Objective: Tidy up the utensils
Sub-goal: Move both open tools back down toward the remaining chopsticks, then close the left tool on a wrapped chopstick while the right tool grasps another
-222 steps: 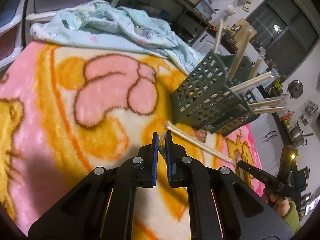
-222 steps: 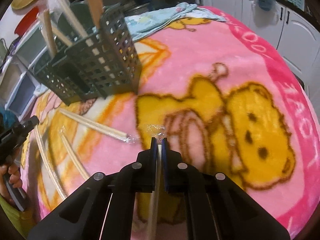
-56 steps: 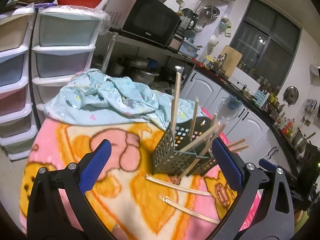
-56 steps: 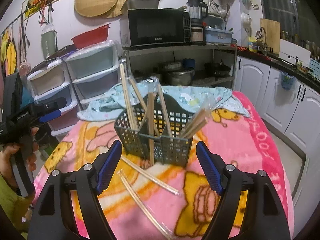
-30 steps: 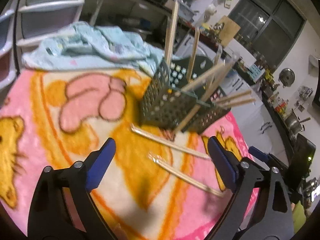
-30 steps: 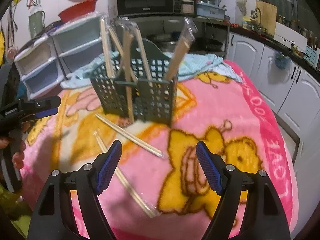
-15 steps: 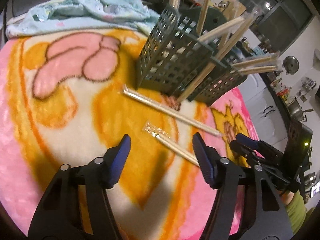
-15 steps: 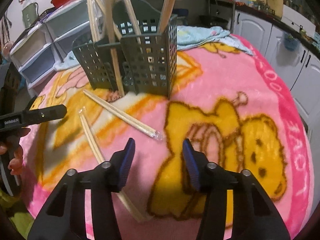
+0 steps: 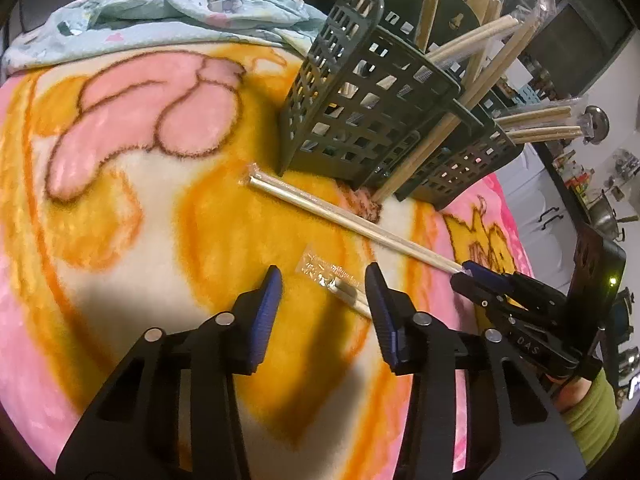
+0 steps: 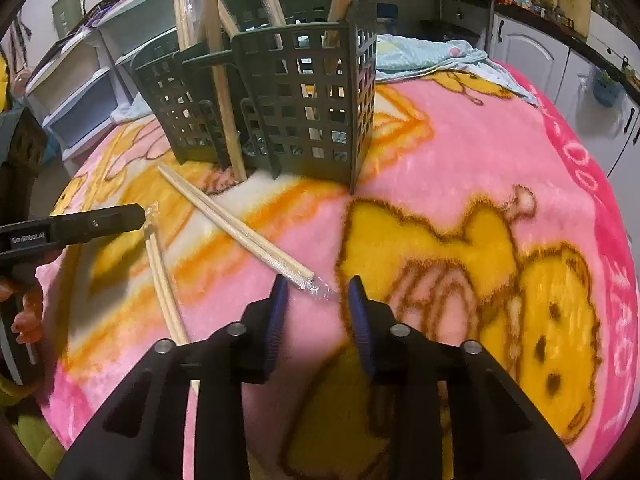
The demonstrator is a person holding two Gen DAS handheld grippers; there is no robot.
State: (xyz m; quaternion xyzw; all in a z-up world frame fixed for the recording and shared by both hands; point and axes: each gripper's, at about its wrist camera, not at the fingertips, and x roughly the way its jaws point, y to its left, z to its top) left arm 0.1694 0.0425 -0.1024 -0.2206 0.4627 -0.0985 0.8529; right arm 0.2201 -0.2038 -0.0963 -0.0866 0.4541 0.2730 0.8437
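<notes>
While both grippers hang with fingers parted and empty, the left gripper (image 9: 324, 300) straddles the plastic-wrapped wooden chopstick pair (image 9: 340, 286) at lower centre, and the right gripper (image 10: 316, 304) frames the longer wrapped pair (image 10: 236, 228). Next, I judge, each must close, then lift toward the dark green perforated plastic caddy (image 10: 280, 120), upper centre.

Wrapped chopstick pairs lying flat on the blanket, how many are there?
2. One pair lies near the basket, its tip between the right gripper's fingers; the other sits between the left gripper's.

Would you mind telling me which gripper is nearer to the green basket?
Neither clearly: the left gripper and right gripper each sit open over a wrapped chopstick pair, both short of the green basket.
</notes>
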